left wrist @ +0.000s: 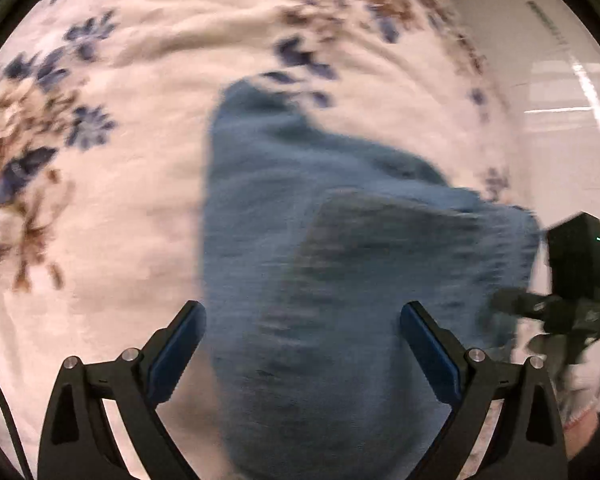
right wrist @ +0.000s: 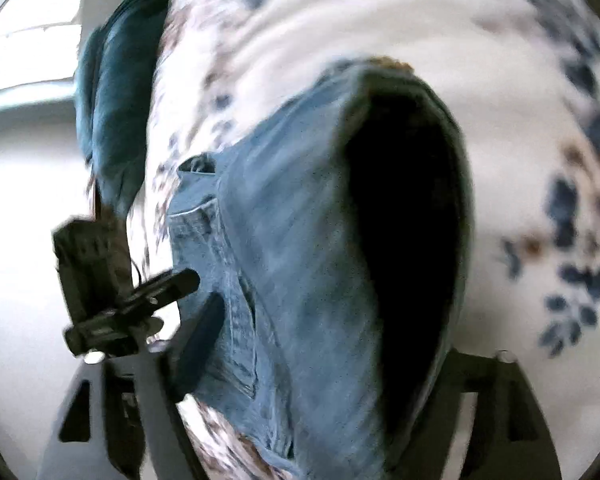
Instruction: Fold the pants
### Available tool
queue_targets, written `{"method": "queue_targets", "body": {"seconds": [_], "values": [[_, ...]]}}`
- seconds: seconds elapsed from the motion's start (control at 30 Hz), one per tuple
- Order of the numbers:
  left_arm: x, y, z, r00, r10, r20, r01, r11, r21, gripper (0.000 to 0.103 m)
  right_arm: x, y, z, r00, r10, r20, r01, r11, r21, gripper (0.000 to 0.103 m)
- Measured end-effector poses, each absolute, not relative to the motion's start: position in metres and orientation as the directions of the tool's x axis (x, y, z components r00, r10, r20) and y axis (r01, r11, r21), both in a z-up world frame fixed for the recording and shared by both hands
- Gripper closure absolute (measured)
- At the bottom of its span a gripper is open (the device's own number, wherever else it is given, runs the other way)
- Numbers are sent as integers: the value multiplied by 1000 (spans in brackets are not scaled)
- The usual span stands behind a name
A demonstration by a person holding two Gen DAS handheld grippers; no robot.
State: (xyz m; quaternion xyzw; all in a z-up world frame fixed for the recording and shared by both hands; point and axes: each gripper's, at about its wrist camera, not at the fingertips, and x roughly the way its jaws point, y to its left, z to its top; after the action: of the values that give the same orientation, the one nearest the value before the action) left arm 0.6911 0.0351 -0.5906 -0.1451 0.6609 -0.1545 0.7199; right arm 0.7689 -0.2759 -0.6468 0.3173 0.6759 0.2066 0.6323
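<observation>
In the left wrist view, the left tongs [left wrist: 302, 334] are seen spread wide, and nothing is pressed by the blue pads. Between and beyond them the pants [left wrist: 300, 240], of blue denim, are laid on a flowered bed cover [left wrist: 120, 200]. One layer seems already turned over another, so the fold is judged as begun but not finished; flattening is still left. The right tongs [left wrist: 576, 280] are seen at the right edge.

In the right wrist view, the right tongs [right wrist: 320, 340] are mostly hidden behind the denim, which bulges close to the lens with a dark opening. They are taken as released. The picture is blurred, and the seams are hard to read.
</observation>
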Motion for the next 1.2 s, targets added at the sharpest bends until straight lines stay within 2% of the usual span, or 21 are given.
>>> {"method": "queue_targets", "body": {"seconds": [0.1, 0.13, 0.23, 0.33, 0.4, 0.73, 0.97, 1.2], "values": [[678, 46, -576, 133, -365, -921, 34, 931, -364, 4, 752, -291, -635, 34, 591, -806, 176, 790, 587, 16], [675, 49, -567, 169, -320, -932, 33, 947, -320, 4, 743, -293, -620, 64, 496, -866, 148, 853, 500, 15], [658, 45, -538, 262, -164, -951, 42, 986, -159, 3, 710, -285, -583, 137, 254, -957, 116, 956, 270, 13], [634, 34, -512, 303, -42, -952, 50, 998, -28, 3, 671, -269, -546, 205, 86, -975, 104, 989, 109, 12], [620, 34, -491, 326, -21, -945, 41, 999, -8, 2, 646, -263, -513, 255, 31, -967, 117, 991, 62, 12], [532, 2, -345, 418, 22, -908, 45, 998, 45, 3, 537, -235, -347, 376, -38, -926, 135, 991, 14, 12], [439, 1, -230, 483, -9, -875, 34, 999, 9, 3, 440, -227, -201, 494, -68, -867, 106, 994, -18, 12], [344, 3, -141, 549, -14, -836, 20, 1000, -4, 3, 338, -210, -103, 543, -27, -839, 49, 999, -1, 12]]}}
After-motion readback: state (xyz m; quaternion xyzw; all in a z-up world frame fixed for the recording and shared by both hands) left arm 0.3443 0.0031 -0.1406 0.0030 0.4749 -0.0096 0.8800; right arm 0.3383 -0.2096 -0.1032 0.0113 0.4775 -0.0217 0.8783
